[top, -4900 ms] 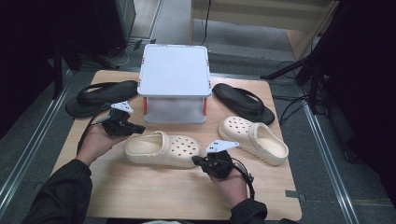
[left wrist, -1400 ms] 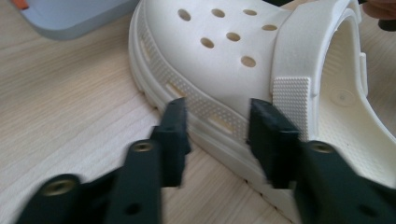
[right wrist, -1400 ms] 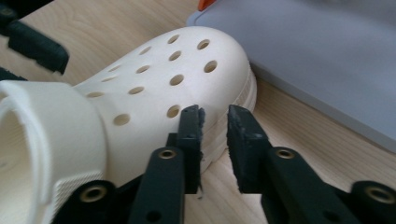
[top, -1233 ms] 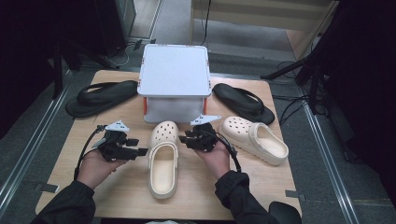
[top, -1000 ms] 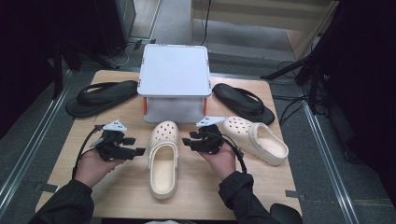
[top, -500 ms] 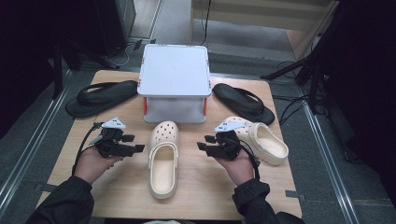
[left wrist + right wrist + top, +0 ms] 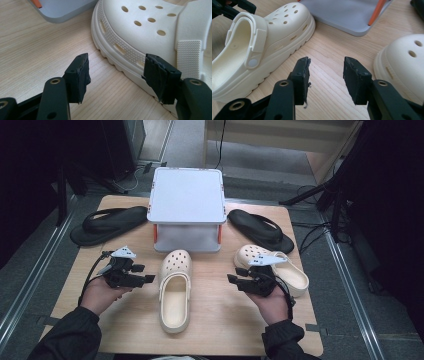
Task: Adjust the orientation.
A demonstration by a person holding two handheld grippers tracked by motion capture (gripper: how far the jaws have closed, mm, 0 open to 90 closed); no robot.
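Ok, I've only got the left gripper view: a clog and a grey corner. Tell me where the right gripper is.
Observer: The right gripper is across the clog from yours, fingers open, touching nothing.
Operator: Tell me what's beyond it.
Observer: A second clog, right beside that hand.
Operator: Name that grey corner.
Observer: It's a grey box at the table's far middle; a left sandal and a right sandal flank it.

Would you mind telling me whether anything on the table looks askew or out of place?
The two cream clogs don't match in pose: the middle clog points straight at the grey box, while the right clog lies angled. The black flip-flops also splay outward.
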